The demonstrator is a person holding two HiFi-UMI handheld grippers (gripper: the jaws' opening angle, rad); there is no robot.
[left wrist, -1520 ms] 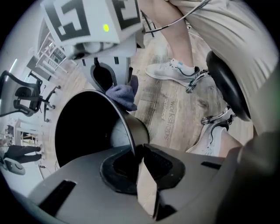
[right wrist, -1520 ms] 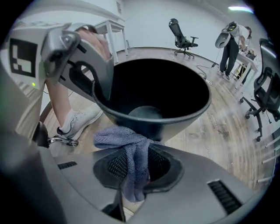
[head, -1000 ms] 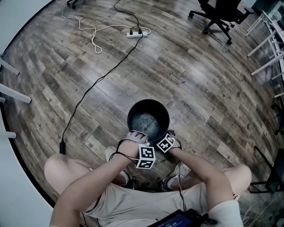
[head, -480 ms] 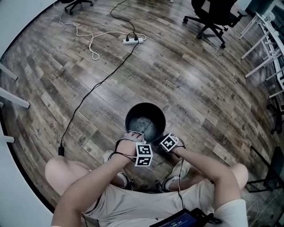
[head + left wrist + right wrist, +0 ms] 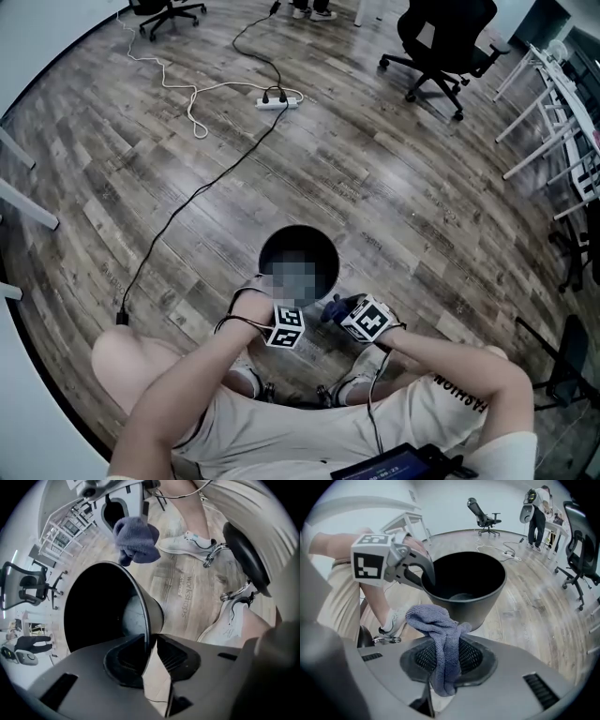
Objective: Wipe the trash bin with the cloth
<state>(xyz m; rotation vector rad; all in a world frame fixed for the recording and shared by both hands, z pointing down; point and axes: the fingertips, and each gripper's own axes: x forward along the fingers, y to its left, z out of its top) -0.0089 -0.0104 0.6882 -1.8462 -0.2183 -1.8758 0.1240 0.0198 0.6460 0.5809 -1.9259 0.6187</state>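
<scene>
The black trash bin (image 5: 323, 251) stands on the wood floor in front of my knees. My left gripper (image 5: 266, 284) sits at its near rim. In the left gripper view the thin rim (image 5: 148, 620) runs between the jaws of the left gripper (image 5: 151, 654). Those jaws have just been opening, and the right pad stands off the rim. My right gripper (image 5: 335, 308) hangs to the right of the bin, outside it. It is shut on a blue-grey cloth (image 5: 436, 623), which bunches up over the right gripper (image 5: 446, 663) in its own view.
A power strip (image 5: 277, 101) and a black cable (image 5: 192, 197) lie on the floor beyond the bin. An office chair (image 5: 441, 37) and white desk legs (image 5: 548, 98) stand at the back right. My shoes (image 5: 187, 543) and a stool's chrome base (image 5: 213, 555) are close behind the bin.
The right gripper has risen from the bin's near rim and drawn right, and the cloth now shows in its jaws. The left gripper stays at the near rim.
</scene>
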